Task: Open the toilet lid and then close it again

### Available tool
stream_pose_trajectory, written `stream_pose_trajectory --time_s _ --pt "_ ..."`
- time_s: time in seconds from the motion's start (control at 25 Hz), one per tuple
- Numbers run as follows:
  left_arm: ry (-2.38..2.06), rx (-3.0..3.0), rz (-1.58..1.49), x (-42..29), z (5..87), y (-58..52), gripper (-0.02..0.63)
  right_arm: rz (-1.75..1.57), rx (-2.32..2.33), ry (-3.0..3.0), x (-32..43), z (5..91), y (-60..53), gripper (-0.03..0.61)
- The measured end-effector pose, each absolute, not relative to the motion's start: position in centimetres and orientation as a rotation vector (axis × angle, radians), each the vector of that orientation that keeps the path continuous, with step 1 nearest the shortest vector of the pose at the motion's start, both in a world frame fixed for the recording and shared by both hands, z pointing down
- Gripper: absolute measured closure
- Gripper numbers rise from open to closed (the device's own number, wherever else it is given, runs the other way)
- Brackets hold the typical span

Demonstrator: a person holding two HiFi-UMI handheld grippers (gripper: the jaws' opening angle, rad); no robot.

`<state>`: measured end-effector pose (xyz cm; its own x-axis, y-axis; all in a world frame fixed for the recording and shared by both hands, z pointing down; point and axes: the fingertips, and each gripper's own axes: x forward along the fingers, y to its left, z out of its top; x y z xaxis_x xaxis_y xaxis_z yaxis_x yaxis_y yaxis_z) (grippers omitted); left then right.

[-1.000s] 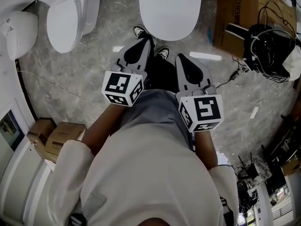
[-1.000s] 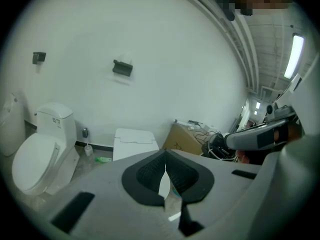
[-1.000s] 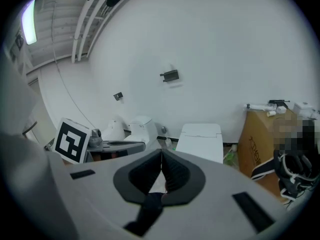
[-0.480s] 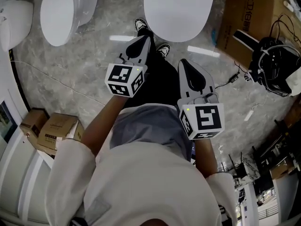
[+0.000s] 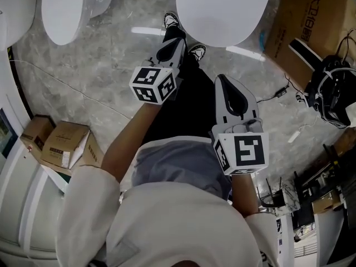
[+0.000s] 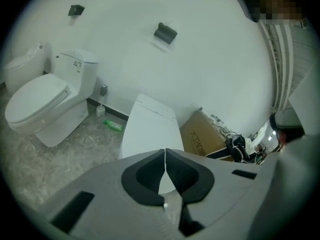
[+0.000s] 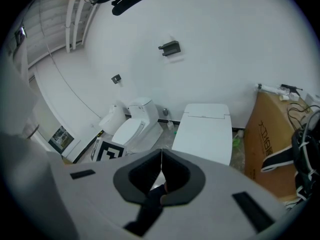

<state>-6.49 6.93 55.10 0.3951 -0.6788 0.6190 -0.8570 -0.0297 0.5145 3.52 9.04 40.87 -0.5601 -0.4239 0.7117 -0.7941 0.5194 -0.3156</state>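
Both empty: left gripper [image 5: 177,38] fingers are pressed together, right gripper [image 5: 222,78] the same, nothing between either pair. Toilet lid [image 5: 222,10] sits top centre of the head view, down, just past the shoes [image 5: 172,20], no contact yet. My read: hook a tip under the front rim at centre, or open up and pinch it, then lift in an arc about the rear hinge. Lid is flat, rounded-rectangular, glossy white, probably slippery. Floor [image 5: 111,77] is grey marbled stone.
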Motion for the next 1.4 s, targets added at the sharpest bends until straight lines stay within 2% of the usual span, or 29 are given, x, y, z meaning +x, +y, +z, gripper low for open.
stream_pose_trajectory --time_s 0.68,0.84,1.4 --pt "-1.314 1.504 0.166 -6.7 68.9 7.7 0.601 0.940 0.969 -2.104 5.0 45.9 10.5 0.568" --pt "-1.292 1.469 0.175 -6.5 71.7 8.2 0.531 0.951 0.941 -2.099 4.4 46.7 10.7 0.568" --pt "-1.214 1.297 0.076 -4.7 77.8 8.1 0.494 0.940 0.862 -2.095 3.4 47.7 10.9 0.568"
